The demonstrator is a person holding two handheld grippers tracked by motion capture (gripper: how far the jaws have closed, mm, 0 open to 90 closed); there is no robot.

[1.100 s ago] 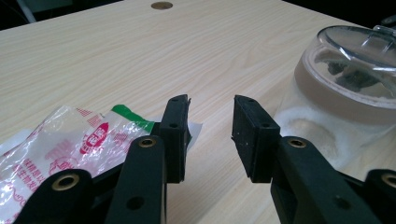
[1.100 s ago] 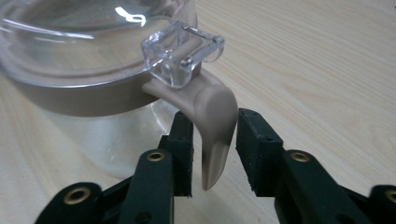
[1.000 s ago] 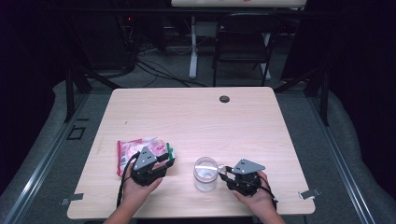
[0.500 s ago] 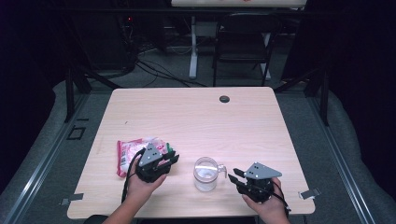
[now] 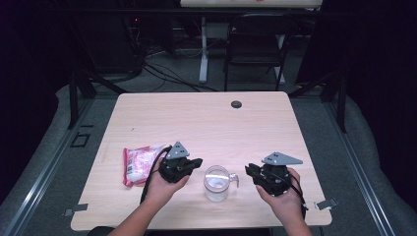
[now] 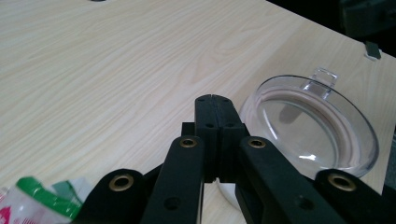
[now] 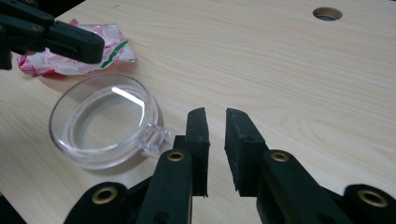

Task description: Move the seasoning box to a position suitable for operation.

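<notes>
- The clear glass mug (image 5: 217, 182) is standing upright on the tabletop (image 5: 206, 123), near the front edge, between the two grippers and touching neither.
- The left gripper (image 5: 195, 162) is hovering just beside the mug, on the side away from the handle; its jaws are pressed fully together with nothing between them, as the left gripper view shows (image 6: 212, 116).
- The right gripper (image 5: 250, 171) is hovering near the mug on the handle side. Its jaws have just been closing; in the right gripper view (image 7: 215, 128) a narrow gap is remaining between the pads, and nothing is lying in it.
- The mug handle (image 5: 234, 178) is pointing toward the right gripper, so the right hand is likely the better placed for a grasp at the handle. In the right gripper view the handle (image 7: 154, 135) is sitting just to the left of the jaw tips, not in line with the gap.
- The mug axis is running vertically; its open rim is facing up.
- A red-and-white snack packet (image 5: 140, 162) is lying flat beyond the left gripper, apart from the mug.
- Open room: the tabletop behind the mug is offering free travel up to the cable grommet hole (image 5: 236, 104) near the far edge. The front edge is lying close to both hands, so any pull toward the person is judged to leave little margin.
</notes>
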